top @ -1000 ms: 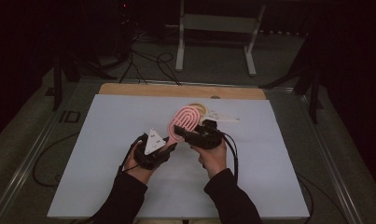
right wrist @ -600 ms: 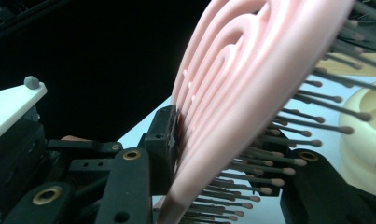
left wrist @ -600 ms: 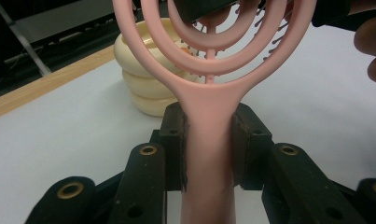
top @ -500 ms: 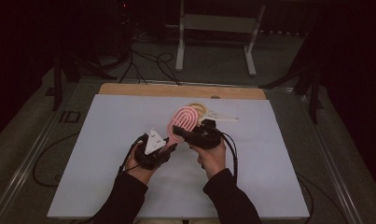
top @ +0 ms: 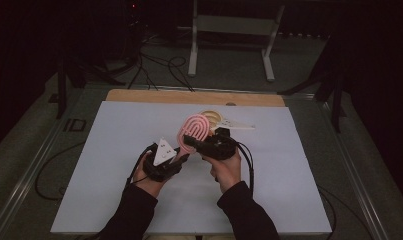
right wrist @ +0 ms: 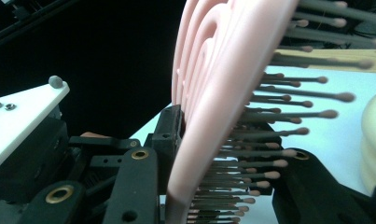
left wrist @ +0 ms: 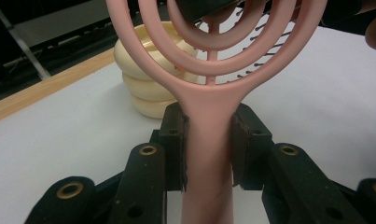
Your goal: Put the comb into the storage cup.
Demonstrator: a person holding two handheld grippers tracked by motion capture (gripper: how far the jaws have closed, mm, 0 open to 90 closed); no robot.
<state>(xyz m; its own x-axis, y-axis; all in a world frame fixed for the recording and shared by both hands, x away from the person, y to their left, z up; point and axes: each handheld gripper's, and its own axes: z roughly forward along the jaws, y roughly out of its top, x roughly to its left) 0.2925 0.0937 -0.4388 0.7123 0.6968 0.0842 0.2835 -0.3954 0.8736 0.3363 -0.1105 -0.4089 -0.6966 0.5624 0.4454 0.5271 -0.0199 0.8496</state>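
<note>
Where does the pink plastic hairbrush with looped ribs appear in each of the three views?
High view: the pink plastic hairbrush sits at centre, held up between both grippers.
Left gripper view: its handle runs up the middle, clamped between the jaws.
Right gripper view: its head stands edge-on at centre, bristles pointing right.
Shared landmark: the cream ribbed round holder behind the brush.

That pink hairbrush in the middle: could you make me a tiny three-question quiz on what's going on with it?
1. True or false: the pink hairbrush lies flat on the table.
2. Which part does the left gripper clamp? A handle, B bristles, C cable
3. What cream thing stands behind the brush?

Key:
1. False; both grippers hold it up, the right gripper having just closed on its head.
2. A
3. A ribbed cream holder on the white tabletop.
</note>
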